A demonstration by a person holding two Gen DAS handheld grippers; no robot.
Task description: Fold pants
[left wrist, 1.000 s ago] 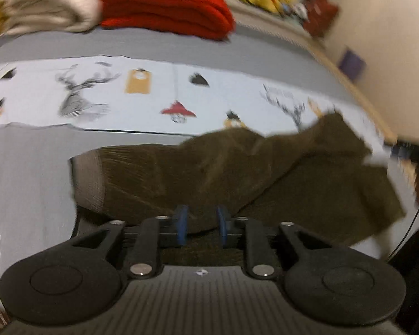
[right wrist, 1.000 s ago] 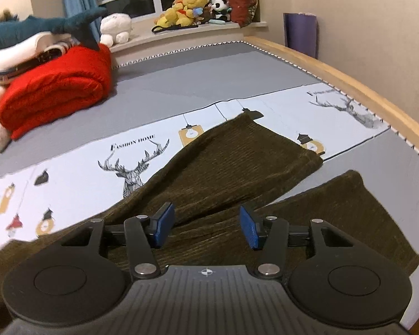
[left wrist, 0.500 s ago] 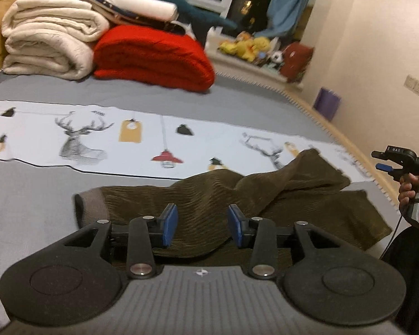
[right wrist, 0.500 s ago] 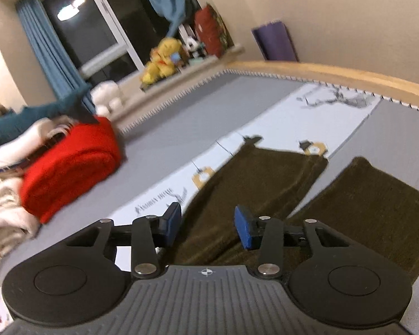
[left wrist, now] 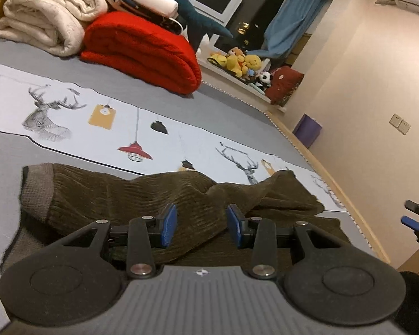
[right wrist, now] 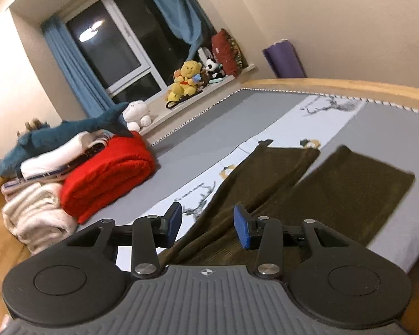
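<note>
Dark olive corduroy pants [left wrist: 142, 198] lie crumpled on the grey bed, their ribbed waistband [left wrist: 37, 192] at the left. My left gripper [left wrist: 201, 224] hovers just over the near edge of the cloth, open, with nothing pinched between its blue pads [left wrist: 169, 224]. In the right wrist view the two pant legs [right wrist: 279, 178] lie spread apart toward the bed's far side. My right gripper [right wrist: 208, 226] is held above the pants; its jaws are closing, with no cloth between the pads. The right gripper [left wrist: 416, 223] also shows at the right edge of the left wrist view.
A folded red blanket [left wrist: 142, 53], cream blankets [left wrist: 47, 14] and a blue shark plush [right wrist: 64, 136] are stacked at the head of the bed. Plush toys [right wrist: 187, 81] sit on the window sill. A wooden bed rail [right wrist: 349, 86] runs along the far side.
My left jaws have widened and come off the pants fabric, and the gripper has tilted up. My right gripper has drawn back from the pants, risen and rolled, with its jaws narrowing.
</note>
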